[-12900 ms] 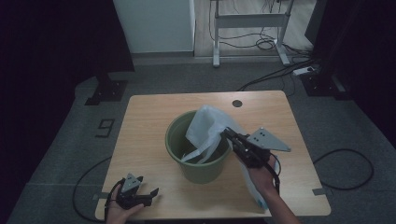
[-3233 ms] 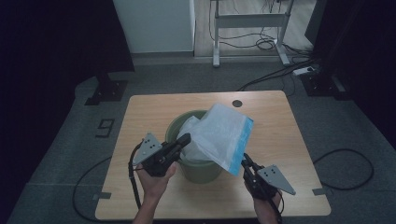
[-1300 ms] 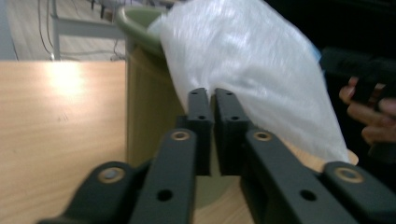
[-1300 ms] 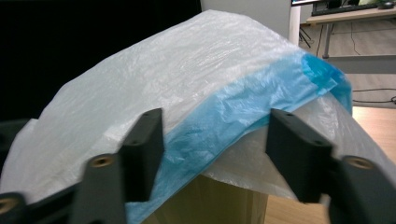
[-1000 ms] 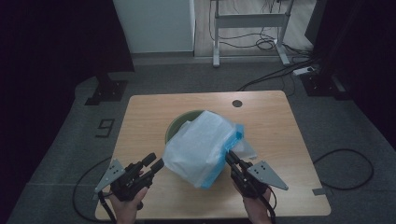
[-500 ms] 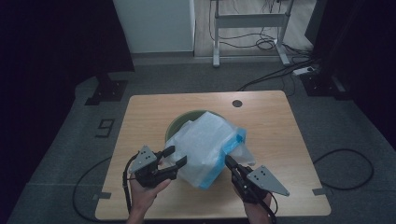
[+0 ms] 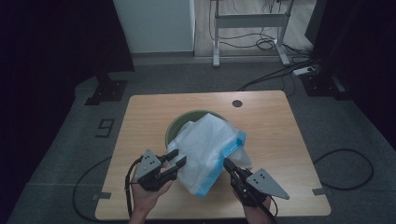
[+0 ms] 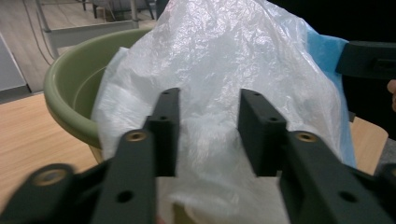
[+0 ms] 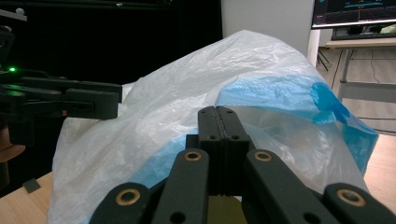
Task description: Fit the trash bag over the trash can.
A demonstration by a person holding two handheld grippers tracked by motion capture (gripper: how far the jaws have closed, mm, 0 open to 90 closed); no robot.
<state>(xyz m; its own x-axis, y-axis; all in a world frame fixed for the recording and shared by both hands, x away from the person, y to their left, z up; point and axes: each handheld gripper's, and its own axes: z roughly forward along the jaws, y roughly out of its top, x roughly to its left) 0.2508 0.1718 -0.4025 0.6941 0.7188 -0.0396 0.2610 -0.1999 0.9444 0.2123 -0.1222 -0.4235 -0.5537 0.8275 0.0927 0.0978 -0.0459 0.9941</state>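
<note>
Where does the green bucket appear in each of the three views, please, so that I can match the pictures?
High view: the green bucket stands mid-table, its rim showing up and left of the plastic bag draped over it.
Left gripper view: the bucket's rim curves at left, beside the bag.
Right gripper view: I cannot make out the bucket behind the bag.
Shared landmark: the white bag with its blue edge.
</note>
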